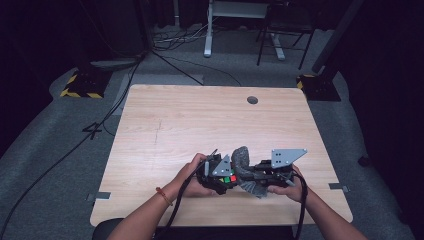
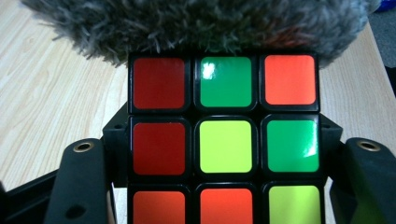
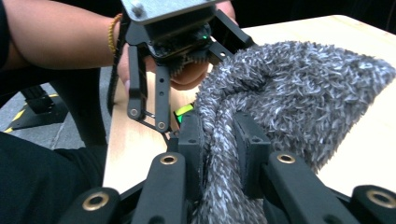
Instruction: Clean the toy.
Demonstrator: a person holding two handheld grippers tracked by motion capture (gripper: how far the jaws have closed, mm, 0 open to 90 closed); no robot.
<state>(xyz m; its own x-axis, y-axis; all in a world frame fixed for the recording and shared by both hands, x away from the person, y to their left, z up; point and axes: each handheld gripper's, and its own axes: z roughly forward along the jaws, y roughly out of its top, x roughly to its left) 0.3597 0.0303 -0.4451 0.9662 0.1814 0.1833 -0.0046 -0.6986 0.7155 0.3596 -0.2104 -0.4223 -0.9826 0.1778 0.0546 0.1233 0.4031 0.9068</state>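
From the high view I see both hands meeting near the front edge of the wooden table [image 1: 165, 125], a little right of its middle. My left gripper [image 1: 222, 176] is clamped on a scrambled puzzle cube [image 1: 229, 179]: in the left gripper view the cube [image 2: 225, 140] sits squarely between the two black jaws, which press on its left and right sides, with red, green, orange and yellow stickers facing the camera. Just beyond the cube's far edge, a fuzzy grey cloth [image 2: 196, 23] touches or overhangs it; I cannot tell which. My right gripper [image 1: 260, 175] holds that same cloth [image 1: 243, 165]: in the right gripper view its jaws stand narrow, pinching a thick fold of the grey fabric [image 3: 280, 93] between the pads, while the rest of the cloth bulges up and away to the right above the table top. Past the fold I see the left gripper [image 3: 184, 112] close by, the hand [image 3: 187, 74] behind it, and a sliver of the cube's green and yellow face [image 3: 184, 112] showing beside the cloth. In the high view the cloth rises as a grey hump between the two grippers, touching both.
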